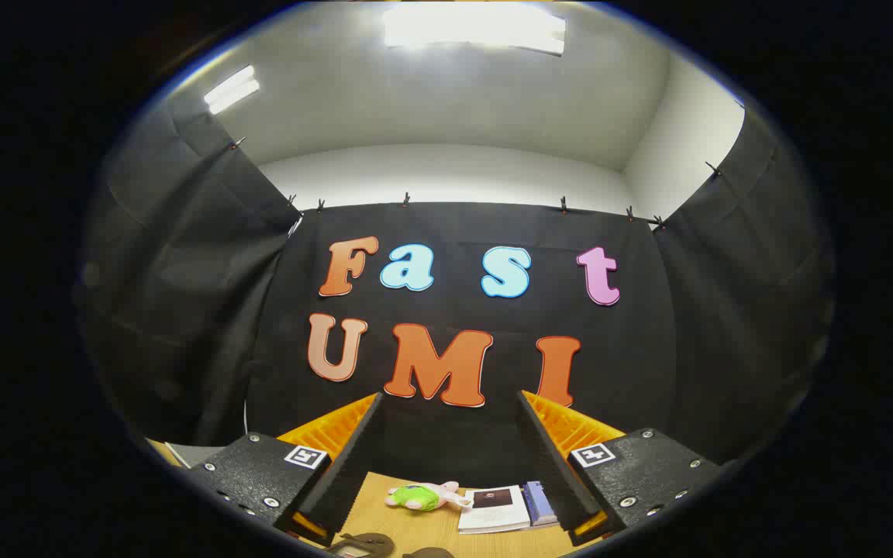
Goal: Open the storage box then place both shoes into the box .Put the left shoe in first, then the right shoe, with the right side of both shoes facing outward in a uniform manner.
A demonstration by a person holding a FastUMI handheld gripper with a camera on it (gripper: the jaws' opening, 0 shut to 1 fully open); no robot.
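Two dark cloth walls point(183, 310) flank the booth's back cloth wall point(454, 232), with a pale ceiling point(454, 108) above and two ceiling lights point(474, 27) glowing bright. I see the camera pitched upward, so most of what I get is wall and ceiling.

Next in size, the hand-held gripper point(448, 411): its fingers point(349, 457) stand wide apart, tips raised against the back wall, nothing between them and nothing held. Both fingers are clear of every object.

Below and between the fingers lies a strip of wooden counter point(415, 527). On it, well ahead of the gripper, sits a small plush toy point(425, 496), green and pink, lying on its side. Just beside it to the right is a white booklet point(497, 508), and touching that booklet's far edge, a bluish book point(541, 502), partly hidden behind the right finger.

At the nearest edge of the counter I note two dark rounded shapes point(373, 544), cut off from sight; I cannot tell whether these are the shoes. Storage box: cannot locate it from this frame.
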